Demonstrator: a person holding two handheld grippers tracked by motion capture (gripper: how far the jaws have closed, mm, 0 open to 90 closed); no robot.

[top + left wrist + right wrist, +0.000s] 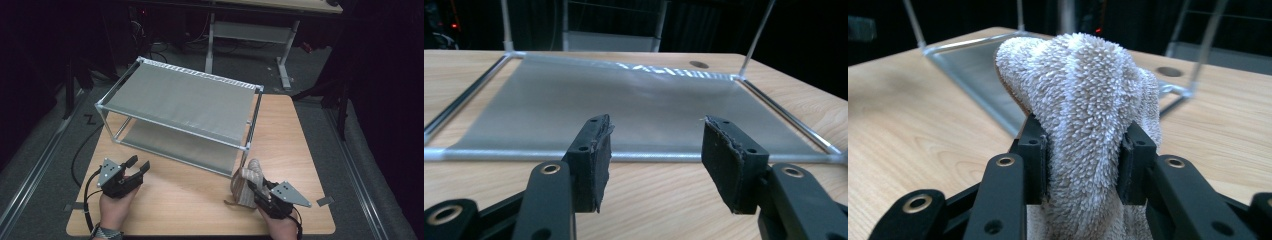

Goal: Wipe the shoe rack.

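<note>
Right gripper pinches a fuzzy slipper just off the table by the rack's right corner, left gripper spread and empty; likely mid-carry, next lifting onto a shelf.

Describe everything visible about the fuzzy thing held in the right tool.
The slipper looks like a soft, fuzzy house slipper in pale grey-white pile with broad stripes, seen in the high view with a tan sole edge showing. It stands tilted, its rounded end up, near the front right post of the two-tier rack, just above or on the wooden table. The right tool is clamped across its middle, both pads pressing into the pile. Whether it touches the rack cannot be told.
</note>
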